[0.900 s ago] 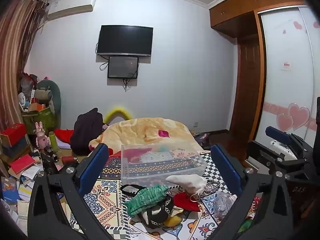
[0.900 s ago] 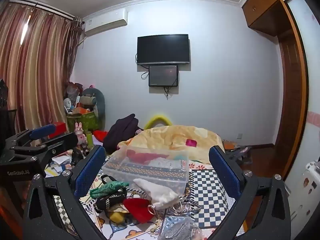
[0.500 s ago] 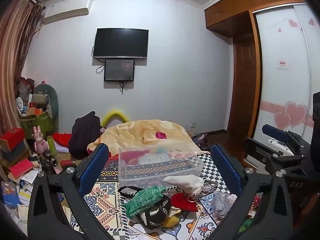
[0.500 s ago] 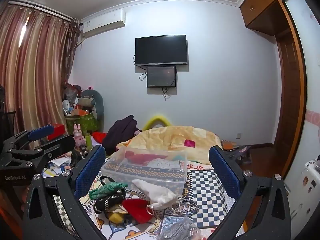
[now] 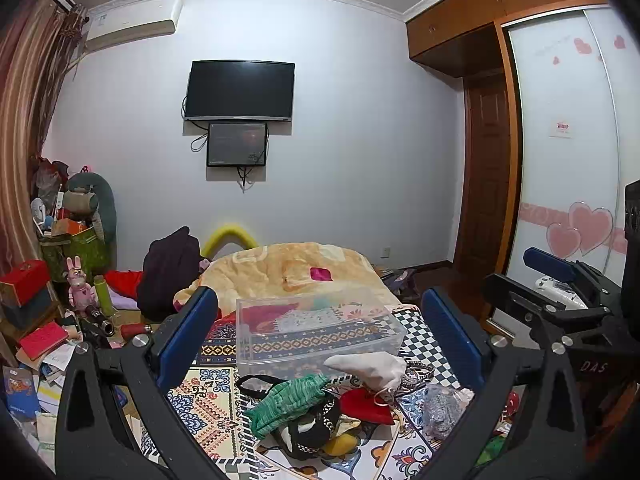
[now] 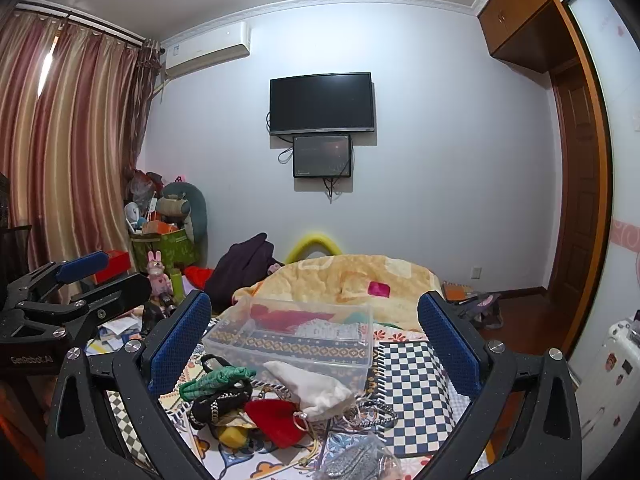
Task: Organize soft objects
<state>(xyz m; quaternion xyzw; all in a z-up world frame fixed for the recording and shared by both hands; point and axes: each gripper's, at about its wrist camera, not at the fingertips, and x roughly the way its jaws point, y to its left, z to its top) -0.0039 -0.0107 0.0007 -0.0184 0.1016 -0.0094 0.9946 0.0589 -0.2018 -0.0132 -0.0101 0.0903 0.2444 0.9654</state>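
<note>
Though clear, bin (image 5: 318, 330) with folded fabrics (image 5: 280, 316)

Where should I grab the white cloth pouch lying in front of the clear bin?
Probably pinch the white cloth pouch across its plump middle from above. It lies flat against the clear bin, its bunched end over the red pouch, and its top is uncovered.

On the bed: 1 clear bin (image 5: 316, 330), 1 green pouch (image 5: 290, 402), 1 white pouch (image 5: 370, 368), 1 red pouch (image 5: 366, 406), 1 yellow item (image 5: 340, 444), 1 grey mesh pouch (image 5: 442, 408). On the wall: 2 screens (image 5: 240, 90) and 1 air conditioner (image 5: 132, 24). 2 grippers (image 5: 318, 332), both spread wide.
</note>
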